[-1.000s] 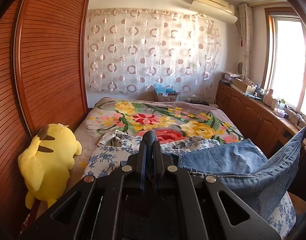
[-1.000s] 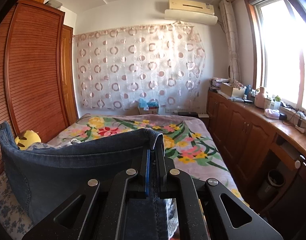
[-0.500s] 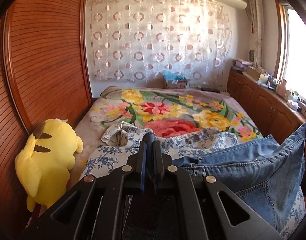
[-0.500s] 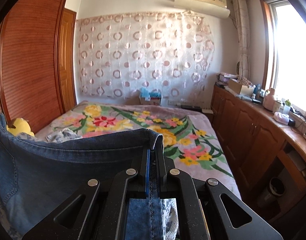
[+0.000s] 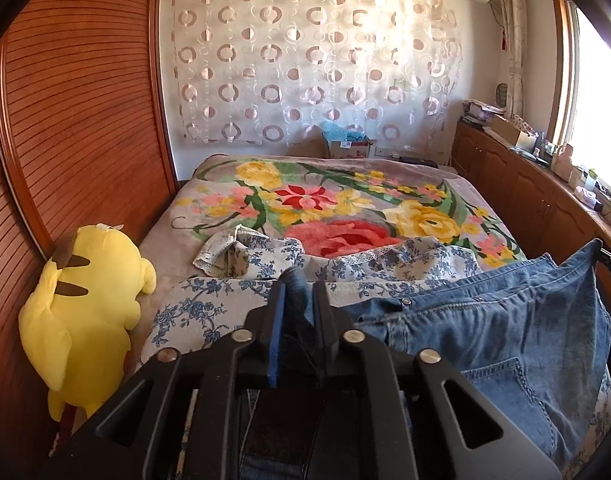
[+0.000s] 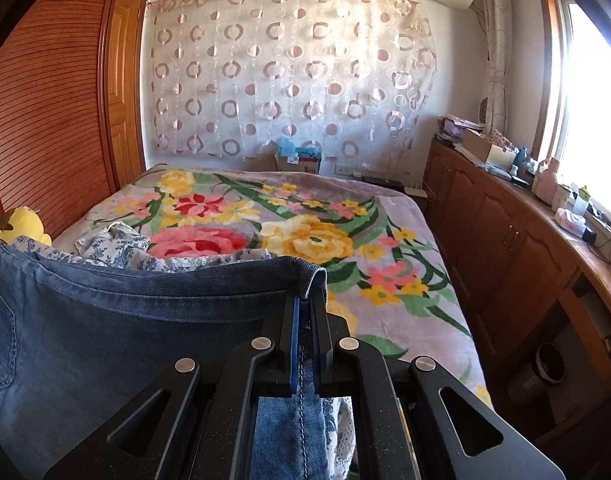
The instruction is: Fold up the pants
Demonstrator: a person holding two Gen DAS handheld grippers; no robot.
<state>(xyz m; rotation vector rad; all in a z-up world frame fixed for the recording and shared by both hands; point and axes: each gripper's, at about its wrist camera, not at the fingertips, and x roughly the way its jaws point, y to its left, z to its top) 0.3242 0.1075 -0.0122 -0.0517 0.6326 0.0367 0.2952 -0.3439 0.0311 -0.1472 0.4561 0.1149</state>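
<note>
Blue denim pants (image 5: 505, 328) hang stretched between my two grippers above the near end of the bed. My left gripper (image 5: 296, 286) is shut on one end of the waistband, which bunches between its fingers. My right gripper (image 6: 305, 300) is shut on the other end of the waistband (image 6: 165, 280), whose corner folds over the fingertips. In the right wrist view the pants (image 6: 105, 344) spread to the left and hide the near bed. The pant legs are out of sight below.
A floral blanket (image 5: 345, 200) covers the bed. A blue-flowered white cloth (image 5: 245, 264) lies crumpled on it near me. A yellow plush toy (image 5: 85, 304) leans on the wooden wardrobe (image 5: 65, 120) at left. Wooden cabinets (image 6: 505, 240) with clutter line the right wall.
Both grippers have moved down and forward toward the bed with the pants still held. More of the bed and less of the ceiling shows now.
</note>
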